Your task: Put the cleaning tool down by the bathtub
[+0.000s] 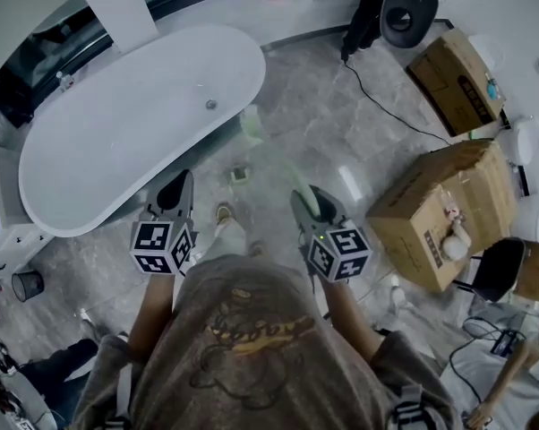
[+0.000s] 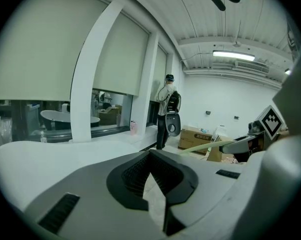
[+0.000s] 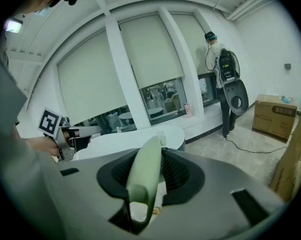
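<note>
A white oval bathtub (image 1: 117, 124) stands on the grey floor at the left of the head view. It also fills the foreground of the left gripper view (image 2: 40, 154) and lies ahead in the right gripper view (image 3: 135, 139). My right gripper (image 1: 307, 197) (image 3: 155, 158) is shut on the handle of a pale green long-handled cleaning tool (image 1: 292, 173) (image 3: 145, 169). The tool's head (image 1: 251, 122) hangs near the tub's right end, above the floor. My left gripper (image 1: 175, 191) (image 2: 150, 159) is shut with nothing in it, over the tub's near rim.
Cardboard boxes (image 1: 449, 213) (image 1: 456, 79) stand on the right. A person with a black backpack machine (image 1: 386, 7) stands at the back, with a cable (image 1: 386, 106) trailing over the floor. A small object (image 1: 239, 175) lies on the floor by the tub. A white pillar (image 1: 113, 7) rises behind it.
</note>
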